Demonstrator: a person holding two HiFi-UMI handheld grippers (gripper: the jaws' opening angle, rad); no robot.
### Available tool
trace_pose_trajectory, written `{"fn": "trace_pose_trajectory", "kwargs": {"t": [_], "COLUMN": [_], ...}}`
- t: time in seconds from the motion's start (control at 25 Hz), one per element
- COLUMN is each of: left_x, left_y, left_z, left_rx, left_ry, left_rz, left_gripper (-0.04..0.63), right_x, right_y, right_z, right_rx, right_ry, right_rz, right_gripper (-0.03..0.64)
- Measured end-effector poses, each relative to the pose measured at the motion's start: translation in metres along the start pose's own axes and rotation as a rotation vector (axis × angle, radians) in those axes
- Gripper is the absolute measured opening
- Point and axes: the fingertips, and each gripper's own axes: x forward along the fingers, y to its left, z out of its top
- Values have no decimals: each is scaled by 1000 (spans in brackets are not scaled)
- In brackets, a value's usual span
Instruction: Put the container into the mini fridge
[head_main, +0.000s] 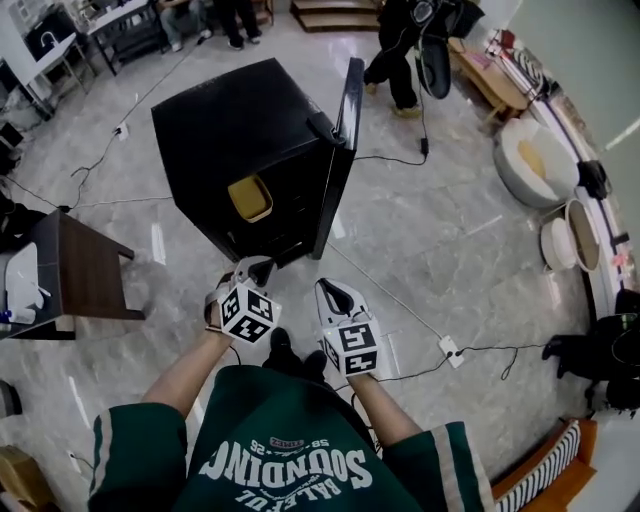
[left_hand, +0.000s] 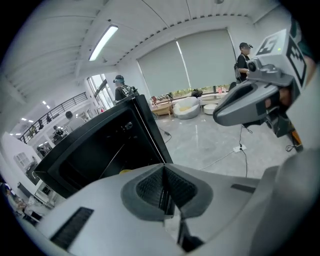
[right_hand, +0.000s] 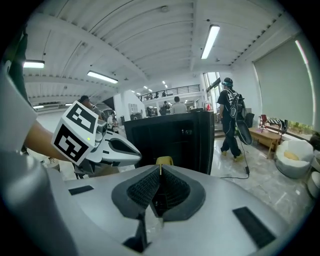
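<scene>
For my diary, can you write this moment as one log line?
container: in fridge; door: open; left claw: shut, empty; right claw: shut, empty

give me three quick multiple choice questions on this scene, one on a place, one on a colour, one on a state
1. Where is the container relative to the mini fridge?
A) beside it
B) inside it
C) on top of it

2. What colour is the container?
A) yellow
B) blue
C) red

3. How is the fridge door?
A) shut
B) open
C) taken off

Answers:
1 B, it shows through the fridge's open front, within the cabinet.
2 A, its body is yellow in the head view.
3 B, the door stands swung out from the cabinet.
</scene>
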Motion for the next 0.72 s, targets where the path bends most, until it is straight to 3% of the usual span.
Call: {"fn": "trace_pose_trajectory", "kwargs": {"t": [0.72], "left_x": [-13], "left_y": [14], "left_z": [2], "left_rx": [-5], "left_ry": [-50], "left_rz": [-15], "left_gripper": [14], "right_x": [19], "right_y": [9], "right_z": [30], "right_rx": [-19], "right_ry": [-37], "right_rz": [2], "right_gripper": [35]}}
